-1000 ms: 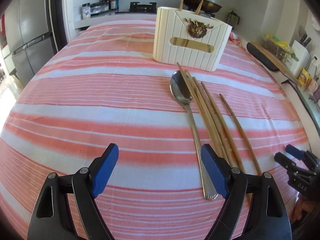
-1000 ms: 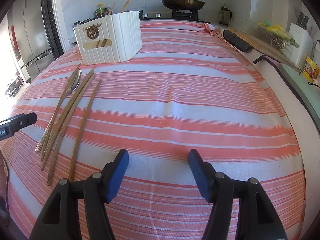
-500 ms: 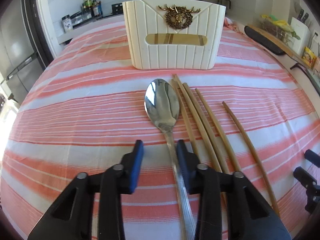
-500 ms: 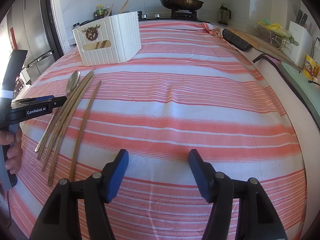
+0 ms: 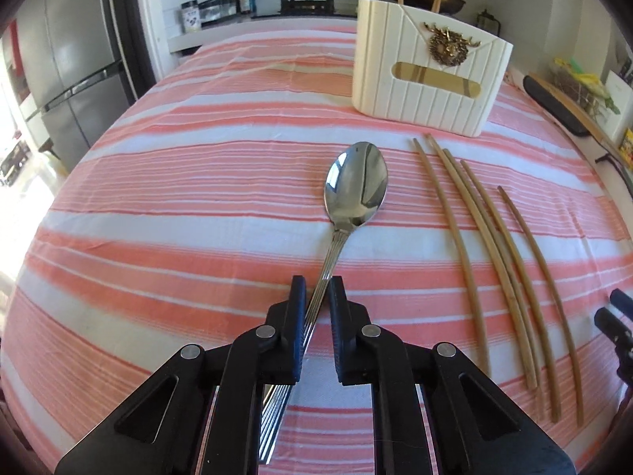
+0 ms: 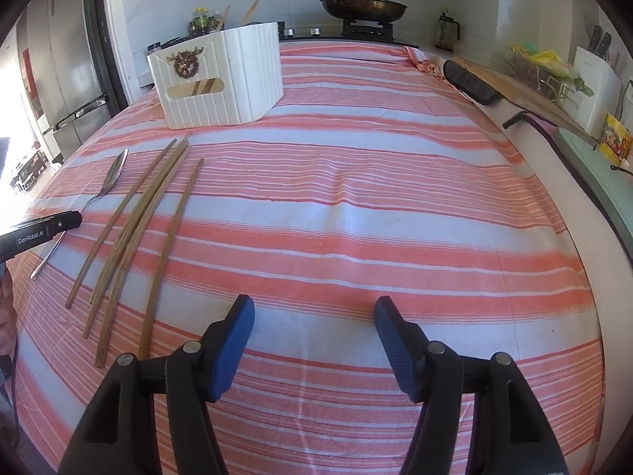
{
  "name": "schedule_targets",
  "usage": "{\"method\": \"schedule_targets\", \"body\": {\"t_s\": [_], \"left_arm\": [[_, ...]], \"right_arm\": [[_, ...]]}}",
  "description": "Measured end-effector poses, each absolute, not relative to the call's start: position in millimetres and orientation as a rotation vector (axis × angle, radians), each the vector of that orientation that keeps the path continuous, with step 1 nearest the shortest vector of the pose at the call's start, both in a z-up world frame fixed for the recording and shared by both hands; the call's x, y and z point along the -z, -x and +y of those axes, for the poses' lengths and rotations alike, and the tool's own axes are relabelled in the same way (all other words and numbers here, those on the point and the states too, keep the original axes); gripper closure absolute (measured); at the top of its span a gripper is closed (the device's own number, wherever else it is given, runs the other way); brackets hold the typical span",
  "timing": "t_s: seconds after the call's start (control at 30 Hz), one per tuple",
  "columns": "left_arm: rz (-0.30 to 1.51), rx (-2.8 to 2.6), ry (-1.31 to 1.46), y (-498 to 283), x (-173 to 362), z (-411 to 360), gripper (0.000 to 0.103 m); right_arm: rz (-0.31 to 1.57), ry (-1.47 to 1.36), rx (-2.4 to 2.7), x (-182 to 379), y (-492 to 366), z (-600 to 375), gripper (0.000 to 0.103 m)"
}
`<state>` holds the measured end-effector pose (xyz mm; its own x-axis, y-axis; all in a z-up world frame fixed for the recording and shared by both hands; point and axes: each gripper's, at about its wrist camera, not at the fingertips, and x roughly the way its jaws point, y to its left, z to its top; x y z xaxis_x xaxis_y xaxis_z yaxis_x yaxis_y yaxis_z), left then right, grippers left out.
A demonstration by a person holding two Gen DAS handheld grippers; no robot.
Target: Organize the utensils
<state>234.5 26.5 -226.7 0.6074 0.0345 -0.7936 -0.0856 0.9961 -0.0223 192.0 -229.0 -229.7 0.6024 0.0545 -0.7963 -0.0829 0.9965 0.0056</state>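
A steel spoon (image 5: pixel 356 186) has its handle between the blue pads of my left gripper (image 5: pixel 317 289), which is shut on it; the spoon is pulled left, apart from the chopsticks. Several wooden chopsticks (image 5: pixel 486 237) lie side by side to its right. A white ribbed utensil holder (image 5: pixel 427 79) with a gold emblem stands beyond them, with two sticks poking out of it. In the right wrist view the spoon (image 6: pixel 112 176), the chopsticks (image 6: pixel 146 213) and the holder (image 6: pixel 221 79) are at the left. My right gripper (image 6: pixel 312 316) is open and empty over the cloth.
A pink-and-white striped cloth (image 6: pixel 376 206) covers the table. A stove with a lidded pan (image 6: pixel 364 6) is behind it. A counter with a cutting board (image 6: pixel 526 91) and a knife block runs along the right. A fridge (image 5: pixel 67 71) stands at the left.
My left gripper moved in over the spoon's handle and shut on it, then shifted the spoon left, away from the chopsticks. My right gripper stayed still and open.
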Motion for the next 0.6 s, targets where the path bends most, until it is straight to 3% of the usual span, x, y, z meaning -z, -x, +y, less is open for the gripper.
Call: {"method": "schedule_targets", "body": {"t_s": [0.2, 0.5, 0.6], "left_arm": [[0.929, -0.085, 0.104, -215, 227, 31, 0.092], [0.96, -0.018, 0.143, -194, 224, 31, 0.092], [0.96, 0.006, 0.161, -188, 224, 36, 0.091]], "right_arm": [[0.922, 0.03, -0.327, 216, -189, -178, 0.043], [0.986, 0.161, -0.315, 228, -199, -155, 0.096], [1.001, 0.14, -0.227, 226, -198, -172, 0.097]]}}
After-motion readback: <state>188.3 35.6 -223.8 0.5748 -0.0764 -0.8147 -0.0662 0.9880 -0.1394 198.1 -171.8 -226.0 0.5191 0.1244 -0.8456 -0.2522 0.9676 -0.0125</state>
